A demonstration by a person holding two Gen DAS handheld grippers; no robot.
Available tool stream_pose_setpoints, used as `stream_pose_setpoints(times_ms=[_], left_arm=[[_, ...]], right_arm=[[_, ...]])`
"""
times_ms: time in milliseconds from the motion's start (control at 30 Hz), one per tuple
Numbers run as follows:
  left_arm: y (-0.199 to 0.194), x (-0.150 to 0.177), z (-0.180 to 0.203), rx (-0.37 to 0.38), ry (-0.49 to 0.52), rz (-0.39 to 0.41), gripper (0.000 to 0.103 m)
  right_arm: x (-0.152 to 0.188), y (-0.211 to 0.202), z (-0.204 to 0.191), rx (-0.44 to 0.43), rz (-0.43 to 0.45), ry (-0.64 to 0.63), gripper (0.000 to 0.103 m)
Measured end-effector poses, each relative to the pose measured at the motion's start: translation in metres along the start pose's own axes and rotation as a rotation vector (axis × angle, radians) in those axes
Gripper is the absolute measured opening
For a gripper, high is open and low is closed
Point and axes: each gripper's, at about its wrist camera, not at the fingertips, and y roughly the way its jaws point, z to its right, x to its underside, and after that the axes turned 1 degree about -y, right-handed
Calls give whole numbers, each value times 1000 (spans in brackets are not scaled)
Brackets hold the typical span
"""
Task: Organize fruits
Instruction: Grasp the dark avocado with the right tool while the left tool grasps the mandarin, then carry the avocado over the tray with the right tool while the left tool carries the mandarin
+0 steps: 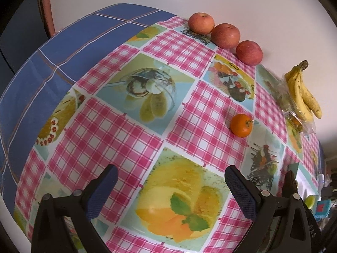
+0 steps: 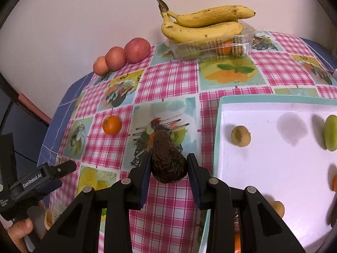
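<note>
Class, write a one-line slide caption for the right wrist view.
Right gripper holds a dark avocado above the checked tablecloth, beside a white tray.

the middle of the table (image 1: 118, 126) lies open; only an orange (image 1: 241, 125) sits there. apples (image 1: 225, 35) and bananas (image 2: 202, 24) line the far edge.

Your dark wrinkled avocado (image 2: 168, 160) pinched narrow end forward above the cloth, small orange (image 2: 112, 125) lay alone, three apples (image 2: 122, 56) lined the wall, bananas (image 2: 202, 24) rested on a clear punnet (image 2: 242, 42), brown and green fruit sat in the tray (image 2: 219, 126).
</note>
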Motion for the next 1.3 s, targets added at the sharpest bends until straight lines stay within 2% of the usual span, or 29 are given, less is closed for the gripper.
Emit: stream_pose_setpoints(times_ms=[200, 500, 600, 733, 867, 933, 1067, 1133, 1300], left_arm=[[6, -5, 20, 61, 16, -6, 101], [28, -26, 71, 160, 68, -20, 90], [38, -33, 87, 148, 102, -27, 74], [46, -39, 98, 158, 113, -27, 73], [56, -44, 102, 152, 113, -31, 68], [58, -45, 104, 147, 117, -28, 57], [61, -47, 102, 130, 107, -24, 50], [61, -47, 102, 131, 103, -21, 42], [61, -43, 99, 147, 90, -9, 39]], right_arm=[[-12, -8, 2, -10, 35, 0, 35], [-39, -20, 13, 2, 108, -11, 35], [-44, -18, 17, 5, 119, -15, 35], [-47, -14, 22, 4, 120, -14, 35], [-50, -11, 26, 12, 122, -15, 35], [-51, -10, 27, 12, 124, -13, 35], [-51, -9, 29, 5, 119, -6, 35], [-51, -8, 29, 2, 115, -7, 35], [-51, -8, 30, 0, 110, -1, 35]])
